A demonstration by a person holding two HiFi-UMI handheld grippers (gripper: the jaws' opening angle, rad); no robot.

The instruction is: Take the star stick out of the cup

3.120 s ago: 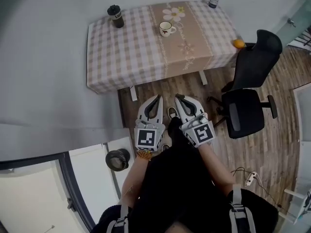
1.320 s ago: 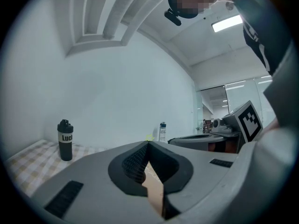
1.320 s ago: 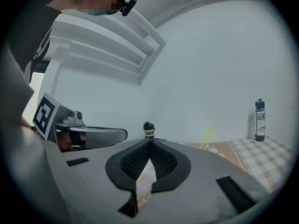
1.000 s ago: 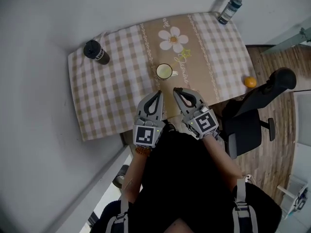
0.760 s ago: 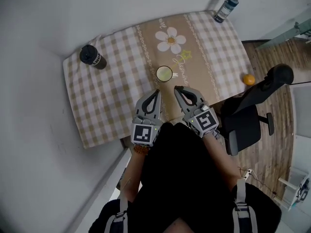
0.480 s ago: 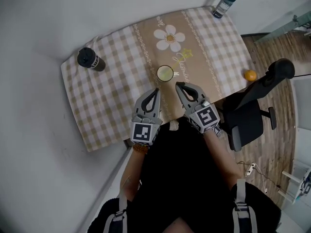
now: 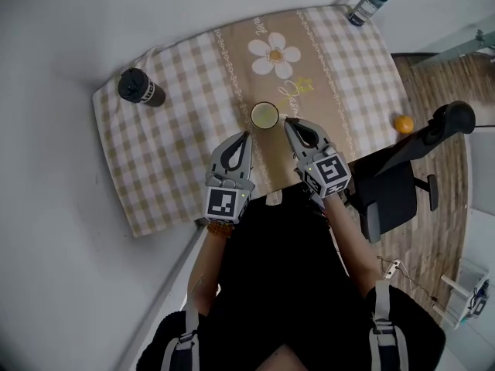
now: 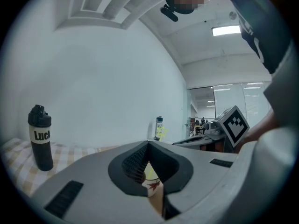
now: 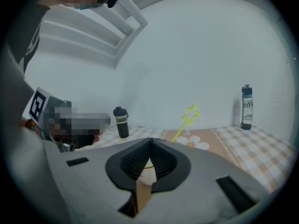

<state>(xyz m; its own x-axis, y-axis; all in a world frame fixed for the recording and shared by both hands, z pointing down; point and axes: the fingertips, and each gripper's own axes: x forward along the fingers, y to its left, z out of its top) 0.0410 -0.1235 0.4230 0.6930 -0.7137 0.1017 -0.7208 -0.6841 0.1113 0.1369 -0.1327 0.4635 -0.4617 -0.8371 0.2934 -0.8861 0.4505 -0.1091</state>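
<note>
Closing in on the checked table [image 7: 178, 168] since a second ago, the left gripper [image 7: 247, 135] and right gripper [image 7: 288, 123] now flank the white cup [image 7: 264, 115] just ahead. Both jaw pairs are pressed together and empty. The yellow star stick [image 9: 191, 112] leans out of the cup, untouched. The black bottle [image 7: 138, 88], clear bottle [image 7: 368, 3] and orange [image 7: 403, 124] sit well apart, so nothing blocks the reach.

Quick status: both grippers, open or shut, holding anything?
Left gripper: shut, tips together, holding nothing.
Right gripper: shut, tips together, holding nothing. The star stick is in the cup.
</note>
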